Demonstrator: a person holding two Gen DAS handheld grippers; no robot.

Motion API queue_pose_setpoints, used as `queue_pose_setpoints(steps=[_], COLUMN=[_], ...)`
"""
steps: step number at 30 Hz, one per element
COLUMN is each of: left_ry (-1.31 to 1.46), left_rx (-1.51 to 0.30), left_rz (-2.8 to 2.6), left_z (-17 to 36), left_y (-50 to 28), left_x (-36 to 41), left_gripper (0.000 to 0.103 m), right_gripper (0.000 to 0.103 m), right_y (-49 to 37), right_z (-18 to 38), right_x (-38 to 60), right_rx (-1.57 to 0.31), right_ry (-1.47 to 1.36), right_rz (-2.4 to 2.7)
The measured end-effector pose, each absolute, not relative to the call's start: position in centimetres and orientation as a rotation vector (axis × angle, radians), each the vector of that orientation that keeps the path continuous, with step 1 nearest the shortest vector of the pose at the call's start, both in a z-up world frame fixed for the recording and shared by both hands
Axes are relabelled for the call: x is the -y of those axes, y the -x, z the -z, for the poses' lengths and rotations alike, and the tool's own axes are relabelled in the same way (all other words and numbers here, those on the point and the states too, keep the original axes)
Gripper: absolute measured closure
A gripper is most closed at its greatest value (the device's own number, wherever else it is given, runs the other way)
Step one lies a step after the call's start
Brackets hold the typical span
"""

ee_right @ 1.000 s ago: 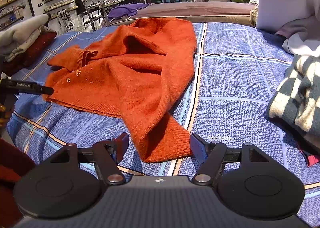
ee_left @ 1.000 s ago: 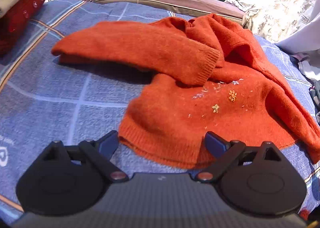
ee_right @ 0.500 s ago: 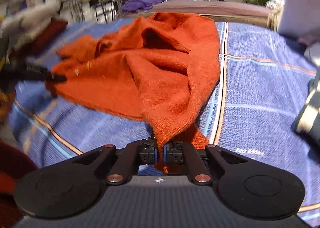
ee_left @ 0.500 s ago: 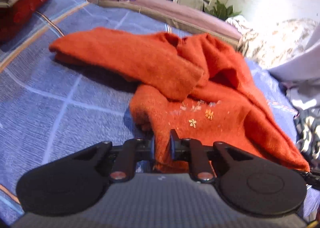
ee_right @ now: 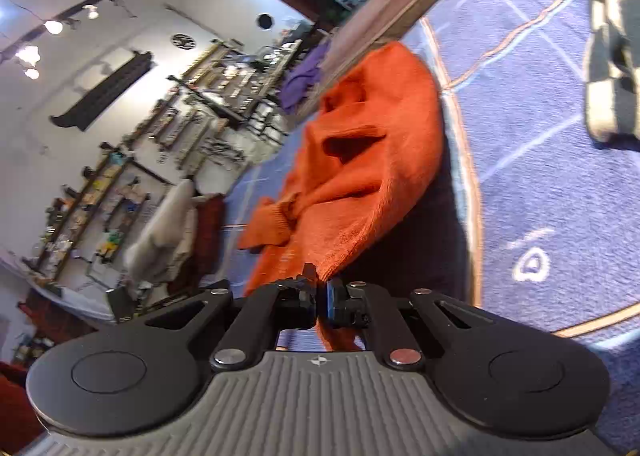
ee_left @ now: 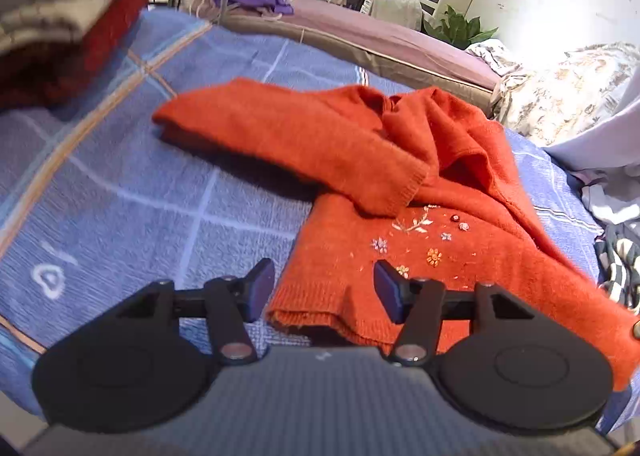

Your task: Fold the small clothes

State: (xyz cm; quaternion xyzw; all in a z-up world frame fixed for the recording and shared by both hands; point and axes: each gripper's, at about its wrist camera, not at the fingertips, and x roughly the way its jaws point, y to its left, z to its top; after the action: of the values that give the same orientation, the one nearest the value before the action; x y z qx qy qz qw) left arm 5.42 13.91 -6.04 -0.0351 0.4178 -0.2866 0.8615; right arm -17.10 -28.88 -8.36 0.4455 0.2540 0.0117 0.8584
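Note:
An orange knit sweater (ee_left: pixel 400 191) with small embroidered flowers lies rumpled on a blue checked bedspread (ee_left: pixel 132 199), one sleeve folded across its chest. My left gripper (ee_left: pixel 324 290) hovers over the sweater's ribbed hem; its jaws are opening, the hem lies between them and the pads stand apart from the cloth. In the right wrist view the picture is rolled hard to one side. There my right gripper (ee_right: pixel 322 298) is shut on a sleeve of the sweater (ee_right: pixel 360 175), its jaws easing slightly, and the sleeve is lifted off the bedspread (ee_right: pixel 560 195).
A stack of folded clothes (ee_left: pixel 52 15), cream over red, sits at the far left of the bed. A checked garment (ee_right: pixel 612 47) lies to the right. A second bed (ee_left: pixel 380 39) with a purple cloth stands behind, shelves along the wall.
Both grippers closed on the sweater half a second ago. The left one has since let go of the hem and risen. The right one rolled and pulled its sleeve up and sideways.

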Motion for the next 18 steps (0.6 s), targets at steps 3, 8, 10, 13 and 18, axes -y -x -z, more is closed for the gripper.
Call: queue_pose_setpoints(steps=[3,8,10,13,18], left_ry=[0.053,-0.034,-0.033,-0.015,0.078], left_rx=[-0.947,-0.926,-0.92,-0.924,-0.92], left_rz=[0.615,0.615,0.648,0.663,0.69], left_z=[8.0,9.6,9.5,9.4,8.4], left_y=[-6.8,-6.7,-6.3,-6.3,-6.1], left_x=[-13.0,-11.0,-10.2,-9.3,-9.8], left_gripper=[0.036,0.026,0.06,0.095,0.096], right_gripper=[0.036,0.009,0.007,0.0,0.0], right_y=[17.5,17.9,18.0,18.0,17.4], right_z=[10.1,11.5,11.7,11.5,10.4], right_x=[28.7,28.1,27.5,27.2,25.9], right_rx=[-0.596,-0.654,-0.667,-0.659,-0.681], right_ry=[-0.924,-0.892,-0.863,-0.829,-0.713], right_rz=[0.124,0.122,0.114,0.1,0.059])
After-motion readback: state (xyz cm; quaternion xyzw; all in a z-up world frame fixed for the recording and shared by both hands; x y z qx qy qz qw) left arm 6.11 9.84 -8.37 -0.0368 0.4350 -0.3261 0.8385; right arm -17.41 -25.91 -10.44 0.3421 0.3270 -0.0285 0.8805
